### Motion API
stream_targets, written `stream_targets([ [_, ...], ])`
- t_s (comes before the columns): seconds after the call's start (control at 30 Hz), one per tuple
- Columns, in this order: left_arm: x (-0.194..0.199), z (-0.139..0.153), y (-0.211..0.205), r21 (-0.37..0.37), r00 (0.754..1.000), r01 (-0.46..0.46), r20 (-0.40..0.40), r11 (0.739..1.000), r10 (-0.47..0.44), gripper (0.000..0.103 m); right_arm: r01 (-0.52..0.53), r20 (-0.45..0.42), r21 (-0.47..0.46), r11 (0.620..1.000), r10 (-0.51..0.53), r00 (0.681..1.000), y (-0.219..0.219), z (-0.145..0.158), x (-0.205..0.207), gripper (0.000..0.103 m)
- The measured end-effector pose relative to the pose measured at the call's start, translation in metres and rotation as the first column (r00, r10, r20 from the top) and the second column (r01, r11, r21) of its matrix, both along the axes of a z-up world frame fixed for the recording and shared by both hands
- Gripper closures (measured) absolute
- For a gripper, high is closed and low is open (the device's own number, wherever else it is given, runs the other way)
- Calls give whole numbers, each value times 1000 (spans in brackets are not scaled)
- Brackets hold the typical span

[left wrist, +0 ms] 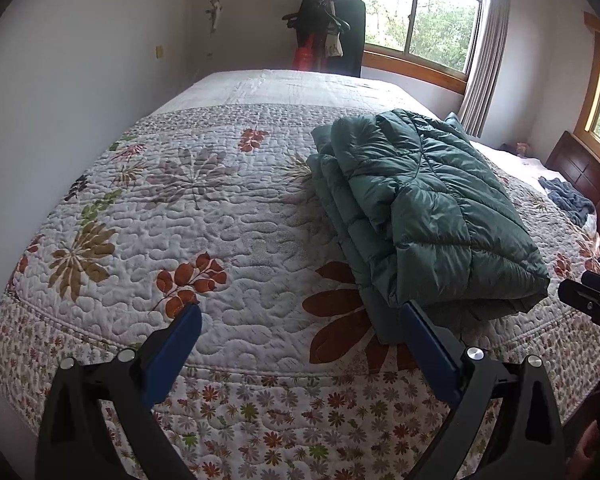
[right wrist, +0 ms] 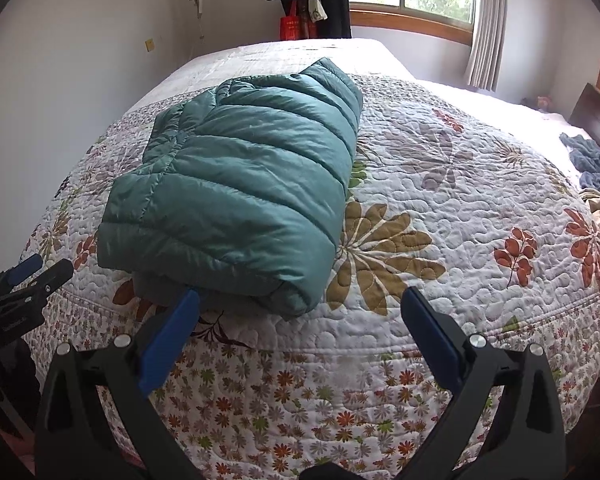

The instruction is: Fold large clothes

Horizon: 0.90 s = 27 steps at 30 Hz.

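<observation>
We have the jacket (right wrist: 236, 184) lying folded in a thick bundle on the quilt (right wrist: 440, 152), near the bed's front edge. The left gripper (left wrist: 300, 312) hangs just in front of the bundle's near left corner with its jaws spread wide and nothing between them. The right gripper (right wrist: 300, 300) is likewise gaping and empty, its left finger just short of the near fold.

We judge the jacket light, soft and springy (puffed quilting, glossy shell), so it will likely slide under a pad and try to puff back open. If we take hold again, we would pinch deep across the stacked layers at the near corners, not the top skin alone, and press the air out as we go.
</observation>
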<state>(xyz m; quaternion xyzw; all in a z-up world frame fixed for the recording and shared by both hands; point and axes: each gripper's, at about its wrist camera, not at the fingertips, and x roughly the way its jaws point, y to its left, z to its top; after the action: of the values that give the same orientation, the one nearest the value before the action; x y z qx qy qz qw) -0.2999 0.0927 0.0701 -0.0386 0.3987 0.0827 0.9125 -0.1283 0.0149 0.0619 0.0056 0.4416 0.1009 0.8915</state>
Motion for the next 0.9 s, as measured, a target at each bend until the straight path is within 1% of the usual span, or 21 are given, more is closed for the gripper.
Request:
stream_targets([
  [0.1,-3,-1,1,8,1000,-14,0,1000,14,4,4,-6,-14,1000,-4,1000,3,-2,0,3],
  [0.43,-8,-4,3,26,999,-37,-5,999,37,4,15,-24,2,1000,-15,1000,6,-10,-1,3],
  [0.9,-7,-6,3,27,999,-32,-16,999,32,4,25,-24,-23,999,-26,999,5,-12,-1,3],
])
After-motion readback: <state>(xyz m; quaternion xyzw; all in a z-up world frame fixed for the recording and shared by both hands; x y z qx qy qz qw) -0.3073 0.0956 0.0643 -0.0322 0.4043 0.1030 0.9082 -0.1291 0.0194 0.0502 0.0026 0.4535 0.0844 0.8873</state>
